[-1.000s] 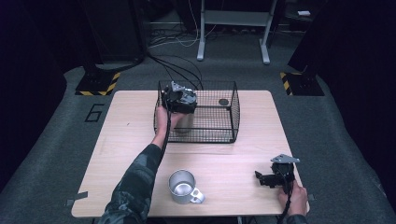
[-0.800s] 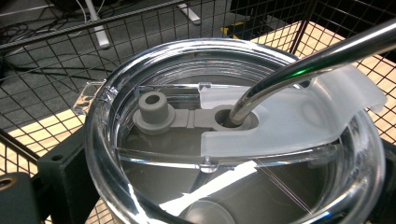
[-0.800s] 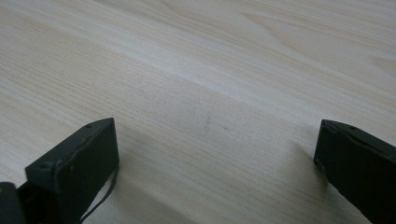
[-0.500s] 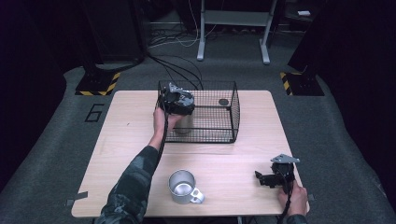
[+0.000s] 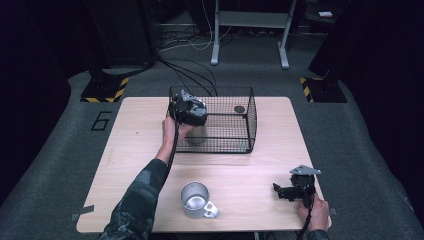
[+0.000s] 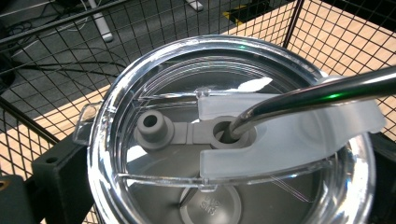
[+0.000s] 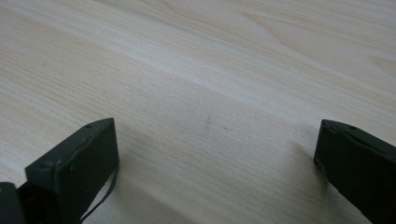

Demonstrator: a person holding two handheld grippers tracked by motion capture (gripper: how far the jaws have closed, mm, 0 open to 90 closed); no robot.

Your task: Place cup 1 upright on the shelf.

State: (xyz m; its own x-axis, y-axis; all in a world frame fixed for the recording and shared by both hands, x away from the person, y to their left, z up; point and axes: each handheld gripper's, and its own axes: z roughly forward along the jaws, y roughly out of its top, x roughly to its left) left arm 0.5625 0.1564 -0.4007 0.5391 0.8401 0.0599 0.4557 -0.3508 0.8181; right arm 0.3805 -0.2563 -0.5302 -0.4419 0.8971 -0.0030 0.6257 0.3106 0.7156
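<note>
The left hand-held gripper clamps the lidded tumbler, hiding its body; right one gapes.

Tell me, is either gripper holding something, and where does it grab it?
The left gripper clamps a steel tumbler with a clear lid and metal straw, by its sides just under the rim. The right gripper holds nothing.

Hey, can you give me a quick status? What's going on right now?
Left gripper clamped on lidded tumbler inside wire basket. Right gripper open, resting on table. Metal mug stands apart.

Left gripper at wire basket's near-left corner, right gripper by metal mug
</note>
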